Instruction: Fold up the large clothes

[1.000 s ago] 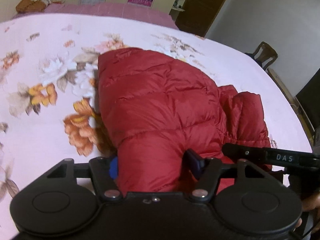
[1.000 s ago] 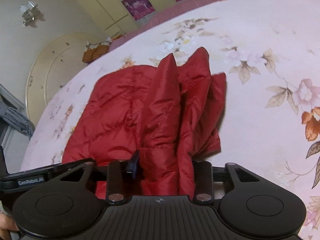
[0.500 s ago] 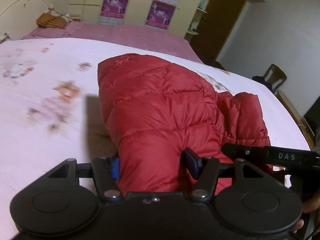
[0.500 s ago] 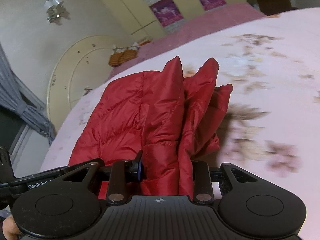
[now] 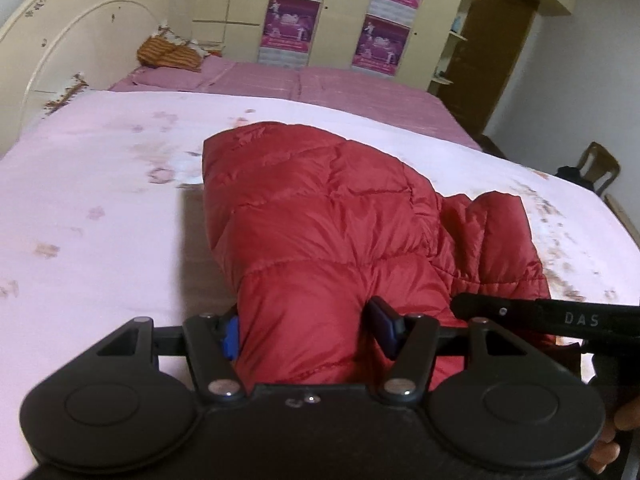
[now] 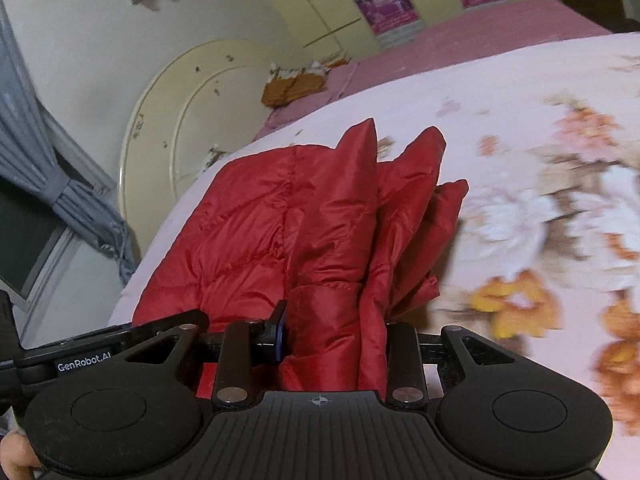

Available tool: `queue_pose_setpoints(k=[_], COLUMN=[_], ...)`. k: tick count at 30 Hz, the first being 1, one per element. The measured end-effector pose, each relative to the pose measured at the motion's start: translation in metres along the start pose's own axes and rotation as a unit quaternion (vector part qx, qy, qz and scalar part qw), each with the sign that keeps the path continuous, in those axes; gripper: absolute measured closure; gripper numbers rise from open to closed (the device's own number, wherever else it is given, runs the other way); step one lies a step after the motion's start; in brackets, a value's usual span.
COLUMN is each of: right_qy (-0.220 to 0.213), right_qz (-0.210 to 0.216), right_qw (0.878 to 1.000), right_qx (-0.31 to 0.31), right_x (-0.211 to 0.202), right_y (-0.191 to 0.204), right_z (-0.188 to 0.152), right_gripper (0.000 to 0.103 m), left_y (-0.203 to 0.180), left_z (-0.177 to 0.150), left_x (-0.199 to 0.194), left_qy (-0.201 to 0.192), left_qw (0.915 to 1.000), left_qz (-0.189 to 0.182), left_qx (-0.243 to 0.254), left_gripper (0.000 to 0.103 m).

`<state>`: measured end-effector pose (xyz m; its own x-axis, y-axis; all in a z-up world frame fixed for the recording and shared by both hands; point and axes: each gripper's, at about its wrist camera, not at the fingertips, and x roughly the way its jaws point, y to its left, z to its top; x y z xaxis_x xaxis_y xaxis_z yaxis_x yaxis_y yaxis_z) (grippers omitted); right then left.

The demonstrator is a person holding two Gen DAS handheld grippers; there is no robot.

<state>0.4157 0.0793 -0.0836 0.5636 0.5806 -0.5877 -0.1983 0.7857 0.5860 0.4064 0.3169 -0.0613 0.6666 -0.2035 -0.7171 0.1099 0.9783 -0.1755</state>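
- Red quilted jacket [image 5: 320, 216]: bundled in thick folds, raised at its near end over a bed with a pink floral cover [image 5: 100, 208]; the far end reaches toward the middle of the bed.
- Left tongs [image 5: 308, 332]: closed on a fat roll of the jacket's near edge, blue pads pressed into the padding on both sides.
- Right tongs [image 6: 334, 332]: closed narrow on a gathered wad of the jacket [image 6: 320, 240]; three stiff pleats stand up beyond the grip.
- The right tongs' frame [image 5: 560, 316] shows in the left wrist view just beside the left tongs, a fingertip [image 5: 628, 420] at the bottom right corner.
- Bed cover, left side: bare and wide from the jacket's left edge out to the bed's side (print blurred here).
- Bed cover, right side [image 6: 540, 220]: open floral field right of the pleats, also blurred.
- Far edge: cover ends at a mauve striped sheet [image 5: 320, 84], with a pillow and an orange striped cloth [image 5: 168, 54] by the cream curved headboard [image 5: 72, 40].
- Beyond the bed: cream wardrobe doors with purple posters [image 5: 290, 20], a brown door [image 5: 492, 60], a wooden chair [image 5: 600, 164] off the right edge.
- Grey curtain [image 6: 48, 184], tied back, left of the headboard.
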Motion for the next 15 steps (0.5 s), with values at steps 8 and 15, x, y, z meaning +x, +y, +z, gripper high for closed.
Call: queue_pose_setpoints(k=[8,15], right_qy=[0.016,-0.005], right_qz=[-0.021,-0.070], right_qw=[1.000,0.997], right_qx=[0.009,0.024], right_x=[0.024,-0.008], right_y=[-0.014,-0.034], right_z=[-0.018,-0.027], right_gripper=[0.061,0.043], left_y=[0.007,0.017], left_z=[-0.025,-0.017], left_x=[0.024,0.026], left_qy=[0.010,0.012], left_qw=[0.9987,0.9991], left_qz=[0.014,0.017], left_qx=[0.047,0.037], left_gripper=[0.029,0.022])
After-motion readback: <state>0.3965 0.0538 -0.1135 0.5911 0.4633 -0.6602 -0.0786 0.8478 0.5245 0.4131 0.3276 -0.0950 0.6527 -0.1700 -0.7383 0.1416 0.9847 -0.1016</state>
